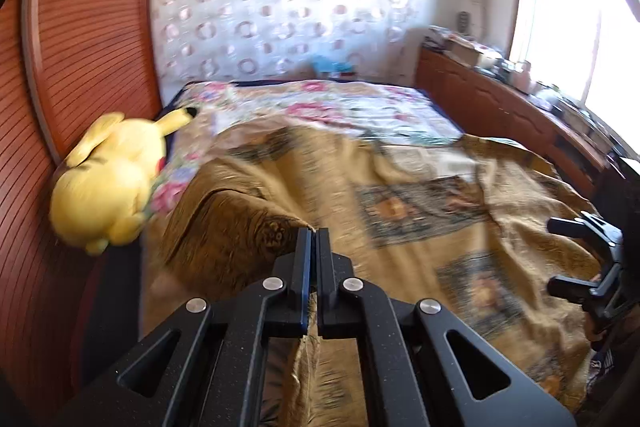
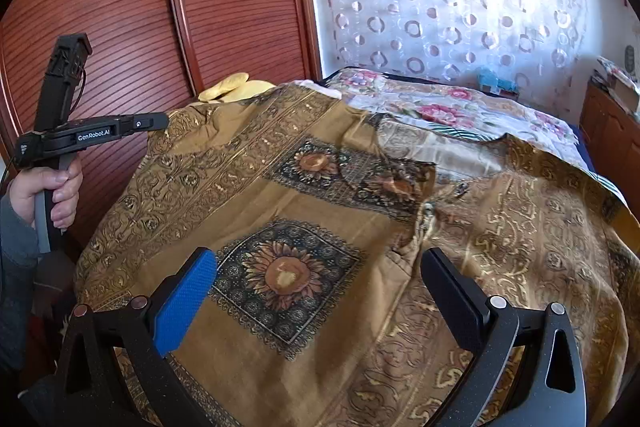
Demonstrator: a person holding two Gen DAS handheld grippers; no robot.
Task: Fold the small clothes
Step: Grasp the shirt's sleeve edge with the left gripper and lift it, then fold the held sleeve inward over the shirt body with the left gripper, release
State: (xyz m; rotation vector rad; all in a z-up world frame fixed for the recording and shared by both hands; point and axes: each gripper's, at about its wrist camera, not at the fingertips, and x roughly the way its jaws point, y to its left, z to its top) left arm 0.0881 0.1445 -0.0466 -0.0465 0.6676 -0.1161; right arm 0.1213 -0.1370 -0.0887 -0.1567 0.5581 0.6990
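Note:
A brown garment [image 1: 400, 187] with sunflower squares and gold scrollwork lies spread over the bed. In the left wrist view my left gripper [image 1: 314, 233] is shut on a raised fold of the garment's left edge, and cloth shows between the jaws. The right wrist view shows that left gripper [image 2: 160, 121] held by a hand [image 2: 48, 195] at the garment's [image 2: 304, 187] left edge. My right gripper [image 2: 320, 255] stands open just above the near part of the garment, nothing between its blue pad [image 2: 184, 303] and black pad. It also shows at the right edge as the right gripper [image 1: 560, 255].
A floral sheet [image 1: 340, 107] covers the far half of the bed. A yellow plush toy [image 1: 112, 179] lies at the bed's left edge against red-brown wardrobe doors [image 1: 80, 47]. A wooden cabinet [image 1: 500, 103] with clutter runs along the right under a bright window.

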